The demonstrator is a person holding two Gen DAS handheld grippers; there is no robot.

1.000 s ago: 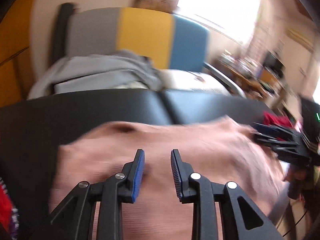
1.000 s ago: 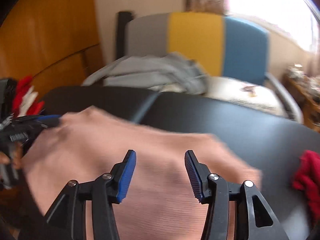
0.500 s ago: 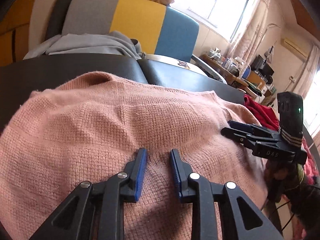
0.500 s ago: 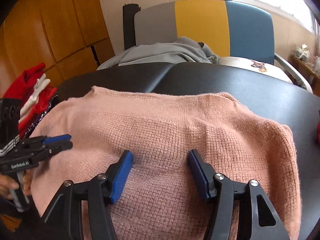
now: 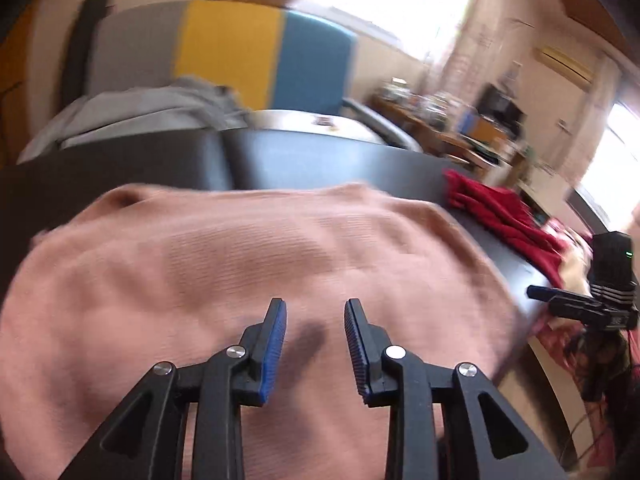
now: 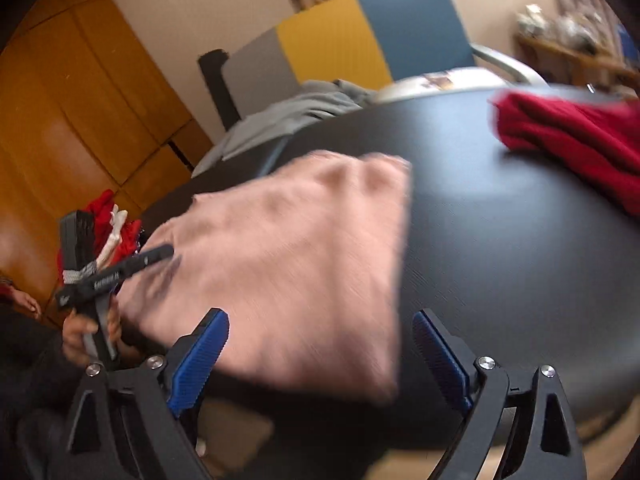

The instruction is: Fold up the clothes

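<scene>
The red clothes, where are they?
In the right wrist view the red clothes lie at the upper right on the black table, apart from the pink sweater and in front of the blue chair back.

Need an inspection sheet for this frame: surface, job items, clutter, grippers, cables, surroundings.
Surface: black table, mostly bare on its right side.
Job's things: pink sweater lying on the table; frames blurred.
Clutter: red garment on the table; red and white clothes beyond its left edge.
Grippers: left gripper jaws apart over the sweater, just opening; right gripper jaws wide, just opening, nothing gripped.
Cables: nothing seen.
Surroundings: grey, yellow and blue chair with grey clothing; wooden cabinets.
</scene>
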